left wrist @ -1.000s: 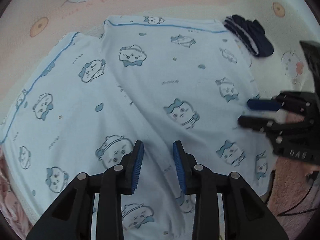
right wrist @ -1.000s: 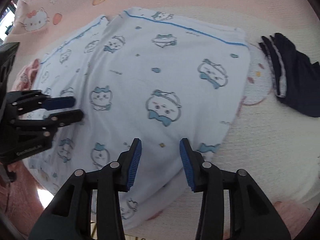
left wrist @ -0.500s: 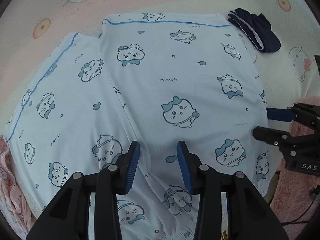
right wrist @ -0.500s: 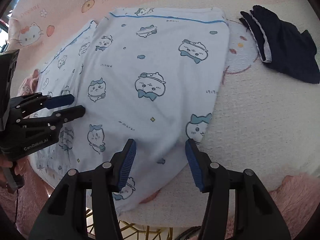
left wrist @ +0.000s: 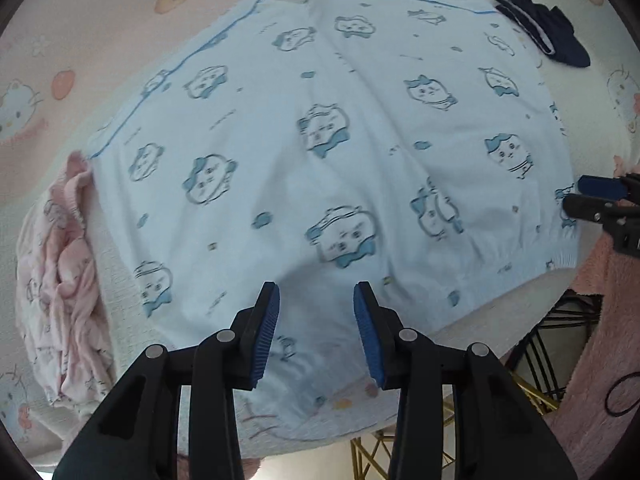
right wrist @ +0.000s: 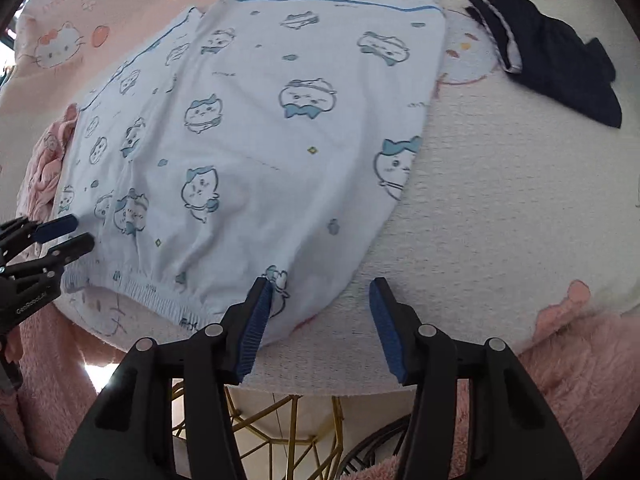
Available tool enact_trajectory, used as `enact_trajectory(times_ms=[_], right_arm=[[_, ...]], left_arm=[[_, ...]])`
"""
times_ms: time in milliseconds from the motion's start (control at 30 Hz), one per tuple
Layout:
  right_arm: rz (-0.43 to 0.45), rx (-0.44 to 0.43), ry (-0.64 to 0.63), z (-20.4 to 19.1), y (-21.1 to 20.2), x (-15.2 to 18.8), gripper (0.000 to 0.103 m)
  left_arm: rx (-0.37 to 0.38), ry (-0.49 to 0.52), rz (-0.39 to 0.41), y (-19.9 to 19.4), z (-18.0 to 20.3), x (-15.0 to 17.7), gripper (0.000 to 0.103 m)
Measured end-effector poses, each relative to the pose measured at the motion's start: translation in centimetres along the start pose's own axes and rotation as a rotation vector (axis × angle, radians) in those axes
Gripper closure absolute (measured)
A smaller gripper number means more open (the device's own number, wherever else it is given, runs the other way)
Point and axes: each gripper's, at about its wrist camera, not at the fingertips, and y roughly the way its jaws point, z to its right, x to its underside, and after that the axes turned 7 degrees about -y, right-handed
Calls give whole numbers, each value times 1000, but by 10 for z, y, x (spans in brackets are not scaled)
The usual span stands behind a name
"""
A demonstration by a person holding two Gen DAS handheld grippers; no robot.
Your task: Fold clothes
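Light blue shorts [left wrist: 328, 168] printed with cartoon faces lie flat on the pink-and-cream blanket, elastic waistband toward me at the table's near edge; they also show in the right wrist view [right wrist: 248, 140]. My left gripper [left wrist: 316, 336] is open and empty, just above the waistband's left part. My right gripper [right wrist: 320, 320] is open and empty, its left finger over the waistband's right corner. Each gripper shows in the other's view, the right one [left wrist: 580, 200] at the far right, the left one [right wrist: 64, 236] at the far left.
A folded dark navy garment [left wrist: 544, 32] lies at the back right, also in the right wrist view [right wrist: 552, 56]. A crumpled pink garment [left wrist: 68, 280] lies left of the shorts. A fluffy pink rug [right wrist: 580, 360] and gold wire legs [right wrist: 280, 420] show below the table edge.
Both grippers have drawn back toward the near table edge and spread apart, staying open. The waistband and table edge have come into view. The shorts lie unmoved.
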Motion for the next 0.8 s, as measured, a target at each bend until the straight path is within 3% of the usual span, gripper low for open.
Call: enact_trajectory(times_ms=[100,200,333,500,600,633,667,800], right_arm=[[42,-117,61,4,-9,3,50],[24,-248,134,-2,-4,13,50],[-19,-222,168,-10,10,15,50],[-22,-106,80,-27,22,11,51],[-26,-57,64,-28,23,13,52],[-24,-55,77,-25,22,14,50],[-20,-66,96,-21,23,16,50],[-2,-251,183,-10,26,15,50]], left_arm=[[107,-69,8,-2,-17,11,62],[75,-110,-17,8,-26,21,62],[77,-141,0,4,-37,35,62],[58,-207,-19,5,-57,50,62],[144,-303,-1,1,-77,55,62],[140,-317,-8,3,-82,55,62],[128,-328,-18,6,-86,56,62],[97,-340,-42,15,-90,62,62]])
